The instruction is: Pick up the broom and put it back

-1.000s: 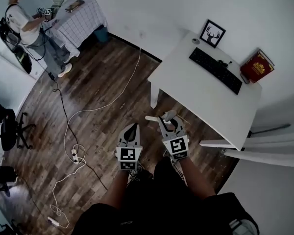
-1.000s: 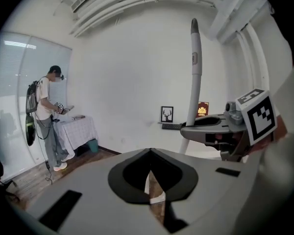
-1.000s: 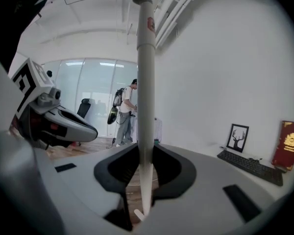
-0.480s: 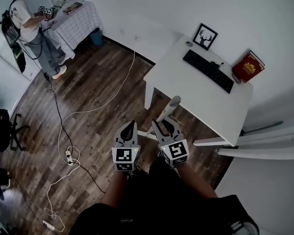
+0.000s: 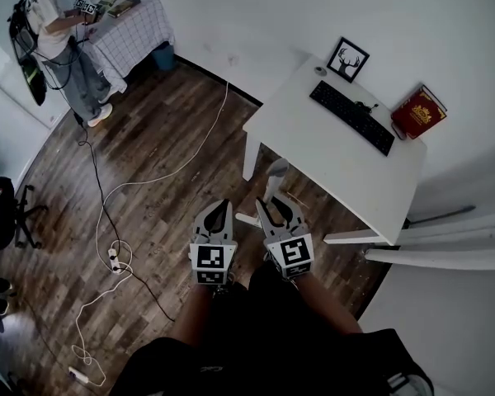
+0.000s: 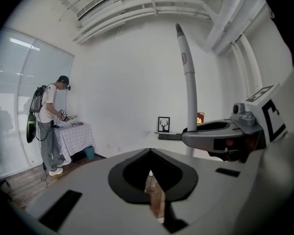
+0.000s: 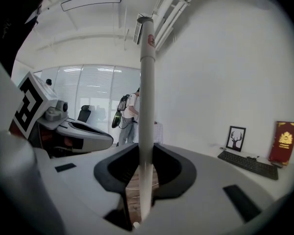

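The broom stands upright in front of the person, near the front corner of the desk. Its long axis runs vertical: the rounded handle tip points at the ceiling, and the lower end is hidden below the jaws. The right gripper is closed on the handle partway down. In the right gripper view the shaft passes straight through the gap, with a dark pad pressed against each side. The left gripper is just beside the right one, level with it and clear of the broom. Its jaws are drawn almost together, leave only a thin slit and hold nothing. In the left gripper view the handle rises to the right of that gripper. On the desk lie a keyboard, a framed picture and a red book. A white cable trails across the wood floor. At the far wall a teal bin stands beside a checked table; its contents cannot be made out. A second person stands at that table.
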### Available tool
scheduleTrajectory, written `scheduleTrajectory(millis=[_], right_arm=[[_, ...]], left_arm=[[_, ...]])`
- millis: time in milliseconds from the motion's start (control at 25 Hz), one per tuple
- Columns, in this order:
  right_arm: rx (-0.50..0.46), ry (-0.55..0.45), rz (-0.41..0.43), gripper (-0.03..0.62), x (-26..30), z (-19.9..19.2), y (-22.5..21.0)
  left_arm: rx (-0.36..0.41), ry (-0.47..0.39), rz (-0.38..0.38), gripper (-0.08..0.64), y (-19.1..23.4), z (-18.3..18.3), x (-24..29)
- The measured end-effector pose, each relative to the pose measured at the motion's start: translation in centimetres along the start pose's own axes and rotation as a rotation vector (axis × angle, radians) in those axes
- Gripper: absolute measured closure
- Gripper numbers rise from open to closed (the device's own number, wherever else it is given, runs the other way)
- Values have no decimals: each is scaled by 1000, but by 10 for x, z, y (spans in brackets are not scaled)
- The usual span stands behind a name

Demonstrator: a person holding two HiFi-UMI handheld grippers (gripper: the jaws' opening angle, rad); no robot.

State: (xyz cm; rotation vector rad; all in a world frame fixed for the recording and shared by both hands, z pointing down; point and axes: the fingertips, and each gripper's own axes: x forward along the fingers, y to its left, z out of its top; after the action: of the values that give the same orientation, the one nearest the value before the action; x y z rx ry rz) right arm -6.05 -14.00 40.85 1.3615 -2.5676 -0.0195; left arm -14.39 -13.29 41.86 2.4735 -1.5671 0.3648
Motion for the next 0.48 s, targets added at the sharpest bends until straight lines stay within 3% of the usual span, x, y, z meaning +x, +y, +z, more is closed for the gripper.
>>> scheduleTrajectory(millis=[280,480], right_arm=[[-20,-12,-17,491,4,6,-10],[3,-32,-28,491,12,12,-14]], left_arm=[[-53,-51,30,560,10,8,0],[-22,-42,44,560,21,6,-14]])
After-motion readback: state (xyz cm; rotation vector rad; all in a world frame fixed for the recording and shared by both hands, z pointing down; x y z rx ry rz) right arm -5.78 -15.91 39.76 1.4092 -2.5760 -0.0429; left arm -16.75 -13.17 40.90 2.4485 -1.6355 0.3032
